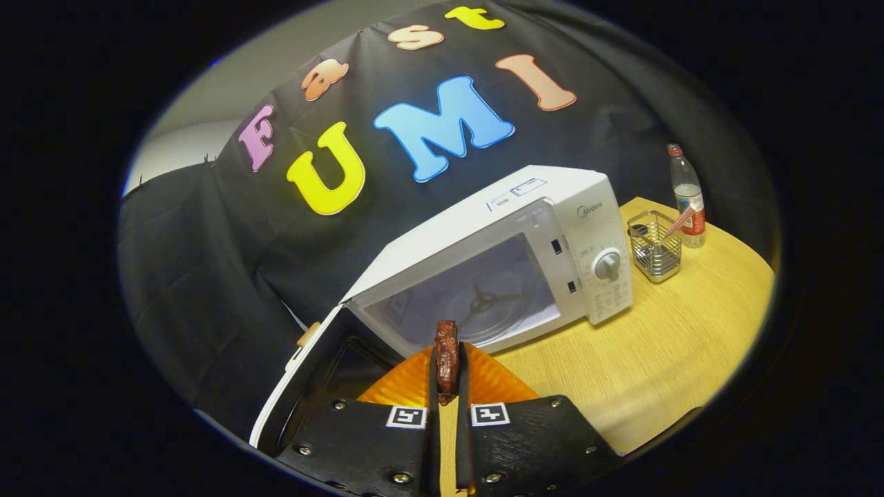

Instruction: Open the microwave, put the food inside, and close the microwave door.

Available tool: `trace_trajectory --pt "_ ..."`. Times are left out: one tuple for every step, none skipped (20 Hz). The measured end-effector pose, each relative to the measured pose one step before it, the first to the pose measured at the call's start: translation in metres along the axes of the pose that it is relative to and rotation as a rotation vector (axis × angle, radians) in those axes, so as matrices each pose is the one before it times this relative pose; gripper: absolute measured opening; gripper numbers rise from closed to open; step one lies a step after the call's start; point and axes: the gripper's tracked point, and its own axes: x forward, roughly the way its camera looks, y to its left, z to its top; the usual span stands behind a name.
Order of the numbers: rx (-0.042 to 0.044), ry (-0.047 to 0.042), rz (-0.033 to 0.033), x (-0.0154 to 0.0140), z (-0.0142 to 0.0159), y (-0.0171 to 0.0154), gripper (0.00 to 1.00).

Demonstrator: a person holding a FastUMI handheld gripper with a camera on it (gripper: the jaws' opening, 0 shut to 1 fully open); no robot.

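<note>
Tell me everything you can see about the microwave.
The microwave is a white box with a smooth, painted-looking shell and a sticker on top. Its door, hinged on the left, hangs wide open, showing a pale cavity with a glass turntable. A round dial sits on the right-hand control panel. It stands on the wooden table, just beyond the gripper, whose fingers are shut on the food over an orange plate. Nothing else touches it.

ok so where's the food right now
In the gripper view, the food is pinched between the gripper fingers, above the orange plate, just before the open microwave.
</note>
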Motion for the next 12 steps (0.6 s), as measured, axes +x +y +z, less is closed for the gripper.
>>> trace_trajectory --pt "-0.00719 -0.01129 0.00021 0.00772 -0.00056 0.00048 0.09" --pt "-0.00368 -0.00413 0.00113 0.00898 -0.00130 -0.00107 0.09" --pt "0.00321 0.00137 -0.00062 0.00926 -0.00343 -0.00117 0.09" --pt "0.00726 0.00393 -0.00114 0.00891 -0.00270 -0.00135 0.09" --pt "0.00593 0.00495 0.00014 0.00818 -0.00254 -0.00090 0.09" --pt "0.00994 0.00629 0.00089 0.00737 -0.00305 -0.00085 0.09" --pt "0.01186 0.00045 0.00626 0.00784 -0.00122 -0.00043 0.09" --pt "0.00839 -0.00721 0.00453 0.00661 0.00070 -0.00070 0.09" --pt "0.00440 -0.01196 0.00235 0.00735 0.00196 -0.00170 0.09" --pt "0.00364 -0.01299 -0.00328 0.00724 0.00232 -0.00239 0.09" --pt "0.00686 -0.01246 -0.00282 0.00740 0.00263 -0.00260 0.09" --pt "0.00926 -0.01688 0.00009 0.00595 0.00216 -0.00088 0.09"
